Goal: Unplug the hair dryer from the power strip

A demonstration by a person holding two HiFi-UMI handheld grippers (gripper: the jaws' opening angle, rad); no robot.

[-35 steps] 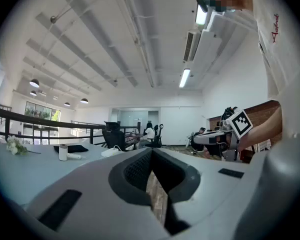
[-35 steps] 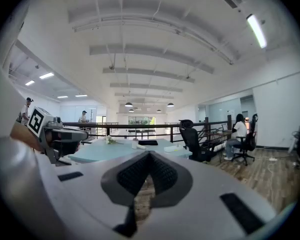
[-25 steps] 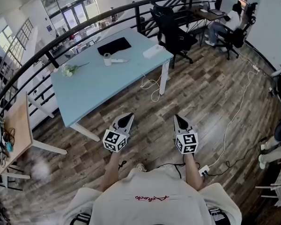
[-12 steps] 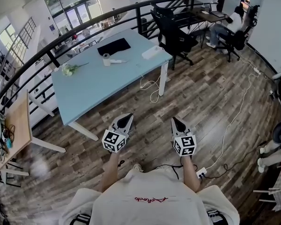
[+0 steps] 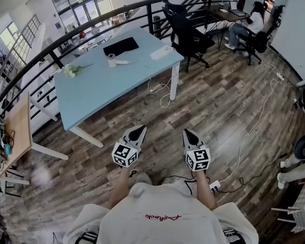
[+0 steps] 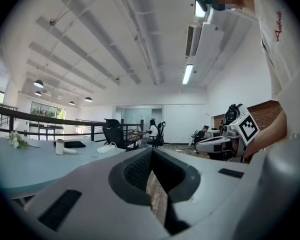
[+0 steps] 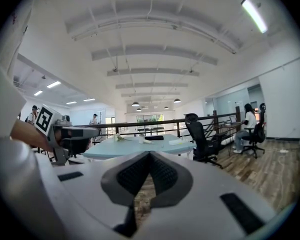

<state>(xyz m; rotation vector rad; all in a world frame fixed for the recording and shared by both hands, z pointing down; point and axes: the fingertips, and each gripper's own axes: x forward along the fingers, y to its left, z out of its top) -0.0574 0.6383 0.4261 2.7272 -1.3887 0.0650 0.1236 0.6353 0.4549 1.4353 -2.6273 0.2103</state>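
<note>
The left claw [image 5: 138, 130] and the right claw [image 5: 186, 133] are both closed with nothing between their jaws, held side by side and roughly level over the wooden floor [image 5: 218, 105]. The light blue surface [image 5: 91, 93] lies toward 11 o'clock of them, well apart. On it stands the white hair dryer [image 5: 112, 60]. The white power strip [image 5: 161, 53] lies at its 3 o'clock, near the surface's edge, and a black mat [image 5: 121, 46] at its 1 o'clock.
</note>
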